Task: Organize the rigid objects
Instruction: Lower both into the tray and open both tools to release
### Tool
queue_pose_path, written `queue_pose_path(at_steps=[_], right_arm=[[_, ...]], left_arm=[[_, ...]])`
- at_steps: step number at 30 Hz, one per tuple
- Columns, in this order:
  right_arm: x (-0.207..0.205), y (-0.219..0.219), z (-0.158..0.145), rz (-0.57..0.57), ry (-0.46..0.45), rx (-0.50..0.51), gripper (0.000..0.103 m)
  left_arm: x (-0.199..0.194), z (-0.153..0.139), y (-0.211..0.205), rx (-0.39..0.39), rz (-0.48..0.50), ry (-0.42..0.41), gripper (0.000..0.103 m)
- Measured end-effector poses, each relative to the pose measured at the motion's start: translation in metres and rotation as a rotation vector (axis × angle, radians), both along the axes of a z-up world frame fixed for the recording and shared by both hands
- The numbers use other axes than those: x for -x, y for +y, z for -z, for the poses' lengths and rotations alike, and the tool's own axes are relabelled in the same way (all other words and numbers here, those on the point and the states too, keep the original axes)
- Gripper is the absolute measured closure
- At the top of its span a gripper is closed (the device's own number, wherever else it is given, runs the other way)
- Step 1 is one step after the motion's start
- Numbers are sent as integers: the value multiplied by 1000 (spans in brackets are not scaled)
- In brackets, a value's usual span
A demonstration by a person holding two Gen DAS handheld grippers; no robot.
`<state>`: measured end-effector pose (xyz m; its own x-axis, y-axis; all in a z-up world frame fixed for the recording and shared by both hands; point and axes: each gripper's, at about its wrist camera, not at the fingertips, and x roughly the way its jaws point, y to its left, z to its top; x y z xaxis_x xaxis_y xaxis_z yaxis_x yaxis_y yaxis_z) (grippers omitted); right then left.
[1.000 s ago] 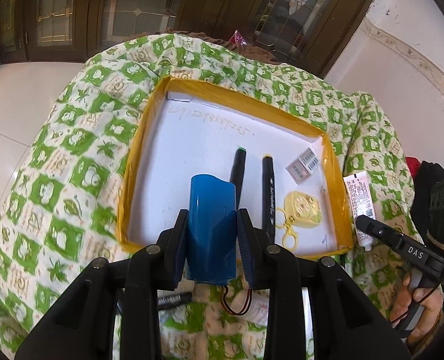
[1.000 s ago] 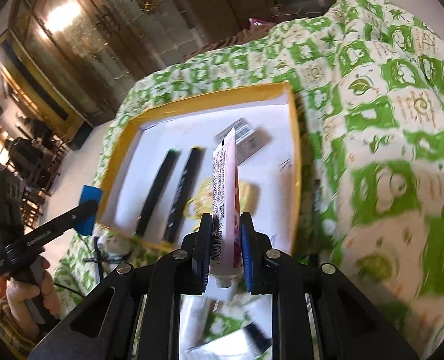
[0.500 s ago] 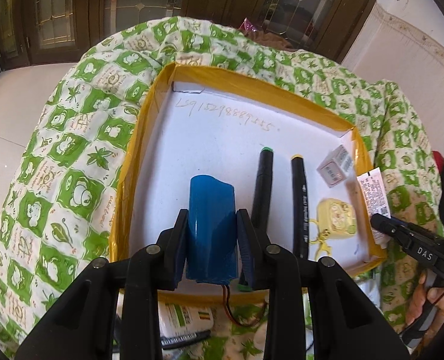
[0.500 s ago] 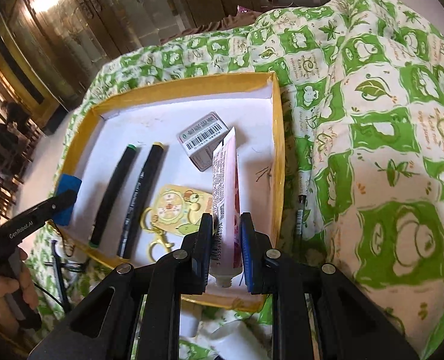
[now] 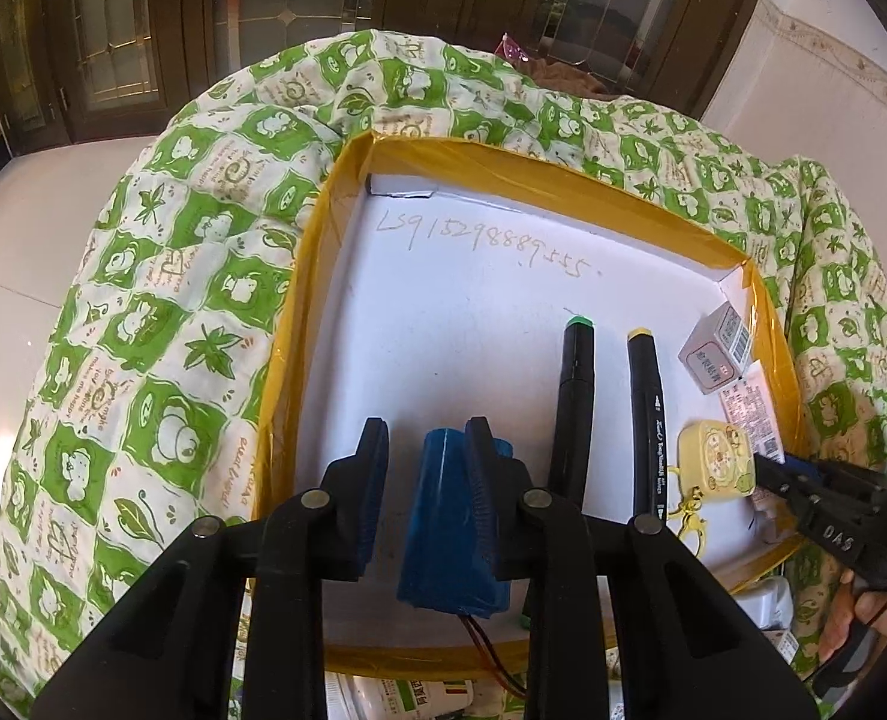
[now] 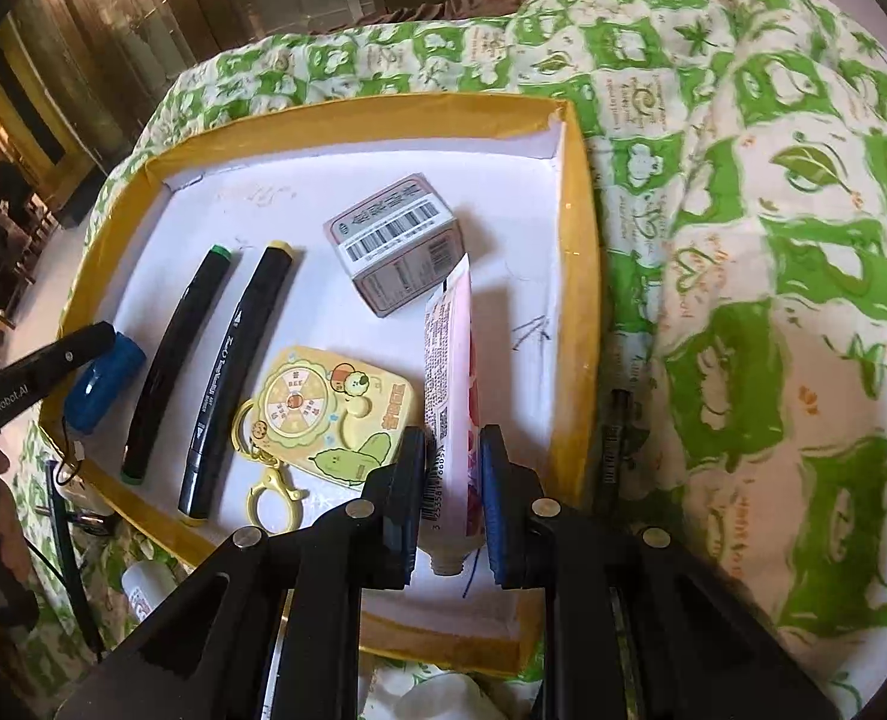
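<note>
- Since the earlier pictures both hands came lower and closer over the tray (image 5: 299,324); the blue battery pack (image 5: 452,531), before clamped from both sides, now stands off the left pad.
- Nearest in the left wrist view, the left tongs (image 5: 425,456) are around the blue battery pack. The jaws are closing, but the left pad stands apart from the pack and only the right pad lies against it. The pack sits over the near left part of the white tray floor, its red wires hanging at the near rim.
- In the right wrist view, the right tongs (image 6: 452,474) are pressed together on the white and pink tube (image 6: 449,396), pinching it near its cap end. The tube points away over the near right part of the tray; whether it touches the floor I cannot tell.
- Just left of the tube lies the yellow keychain (image 6: 329,414) with its clasp toward the near rim.
- Further left two black markers (image 6: 203,372) lie side by side, the green-tipped one on the left and the yellow-tipped one on the right.
- Beyond the tube, near the far right corner, stands a small barcode box (image 6: 398,243).
- The tray, with a yellow rim, rests on a green and white quilt (image 6: 773,240); on the far floor of the tray some handwriting is seen.
</note>
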<state>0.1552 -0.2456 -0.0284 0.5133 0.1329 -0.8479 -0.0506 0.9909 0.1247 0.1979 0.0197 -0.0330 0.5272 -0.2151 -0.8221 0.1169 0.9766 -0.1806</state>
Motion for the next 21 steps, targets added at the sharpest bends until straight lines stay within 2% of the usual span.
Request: queue_pose_path(at_steps=[6,7,8,9,10,11,13,18,21], right_arm=[[1,3,3,5,-21,-4,86],[2,2,3,6,-24,-10,86],[3,1,2,9,-28,-15,85],[4,1,2,12,-34,-15,83],[8,0,0,15,-45,-14,75],[12,0,-3,15,-62,-15,69],[19,0,-8,-1,-88,-38,56],[46,6,-22,0,-147,-39,47],[67,7,-28,-4,-173,-70,40]], left_arm=[[13,-10,1,-23,-26,-46,79],[17,-12,1,-27,-30,-50,78],[21,-14,1,-34,-33,-54,71],[26,-17,0,-51,-37,-62,66],[29,-19,-1,-64,-39,-70,56],[35,-21,-3,-82,-39,-83,52],[46,-25,-6,-108,-32,-102,52],[76,-32,-10,-136,-36,-125,52],[100,-30,-11,-115,-48,-134,42]])
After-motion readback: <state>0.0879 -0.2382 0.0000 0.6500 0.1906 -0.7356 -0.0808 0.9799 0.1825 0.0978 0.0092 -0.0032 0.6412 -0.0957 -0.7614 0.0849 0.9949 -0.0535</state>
